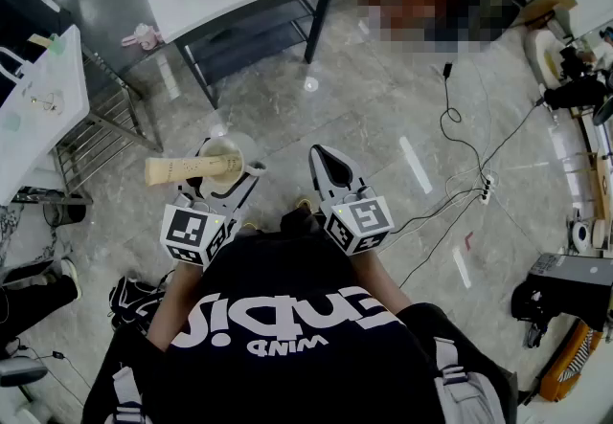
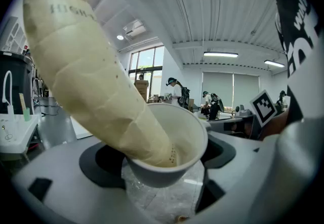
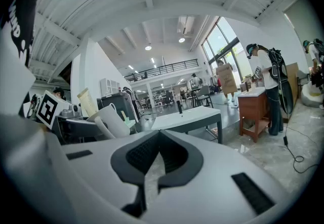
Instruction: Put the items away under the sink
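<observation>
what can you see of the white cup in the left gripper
The white cup is plain and smooth, ceramic or plastic by its look, with a small handle on one side. It is clamped between the wide-set jaws of the left gripper, its round mouth open. A cream tube stands slanted inside it, leaning on the rim and sticking far out.

Bright, even indoor light, glowing ceiling strips (image 2: 220,54), soft shadows, strong fisheye bending, dark vignetted corners

Left tool (image 1: 226,181) grips a cup (image 1: 224,154) — tube (image 1: 185,169) inside.
</observation>
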Available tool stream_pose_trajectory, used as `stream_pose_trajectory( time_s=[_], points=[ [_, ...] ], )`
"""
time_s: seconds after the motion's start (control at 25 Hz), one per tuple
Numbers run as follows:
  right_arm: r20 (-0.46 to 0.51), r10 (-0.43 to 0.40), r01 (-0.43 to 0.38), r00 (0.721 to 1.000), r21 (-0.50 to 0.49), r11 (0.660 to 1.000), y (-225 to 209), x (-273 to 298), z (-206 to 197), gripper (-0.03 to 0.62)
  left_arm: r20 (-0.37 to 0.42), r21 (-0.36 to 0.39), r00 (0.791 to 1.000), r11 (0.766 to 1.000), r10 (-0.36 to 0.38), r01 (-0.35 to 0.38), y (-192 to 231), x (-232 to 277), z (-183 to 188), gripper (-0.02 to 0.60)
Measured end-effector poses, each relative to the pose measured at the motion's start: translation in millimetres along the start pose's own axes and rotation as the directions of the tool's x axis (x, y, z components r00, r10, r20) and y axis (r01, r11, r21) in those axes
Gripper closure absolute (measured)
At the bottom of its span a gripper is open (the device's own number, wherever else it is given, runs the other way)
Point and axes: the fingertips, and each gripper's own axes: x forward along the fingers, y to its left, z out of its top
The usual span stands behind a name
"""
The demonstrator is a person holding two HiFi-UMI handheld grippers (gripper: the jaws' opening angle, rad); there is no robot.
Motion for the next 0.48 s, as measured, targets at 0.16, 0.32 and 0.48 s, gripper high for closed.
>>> stream_pose_trajectory(
  time_s=[0.16, 0.32, 0.48],
  points=[
    [0.001, 0.004, -0.004, 1.000, -0.001, 1.000, 0.8, 0.6, -1.9, 0.576, -0.001, -0.002, 1.000, 1.000, 0.003, -0.003, 0.5, 0.8, -2.3, 0.127],
    [-0.001, 0.006, -0.006, 1.000, 0.000, 1.000, -1.2, 1.8, -1.4, 0.576, -0.004, -0.005, 1.000, 1.000, 0.000, 0.000, 0.4, 4.0, -2.9, 0.127],
    [-0.003, 0.016, -0.016, 1.000, 0.017, 1.000, -6.9, 2.9, -1.2, 0.576, -0.007, -0.010, 1.000, 1.000, -0.002, 0.002, -1.3, 11.3, -2.8, 0.127]
  ],
)
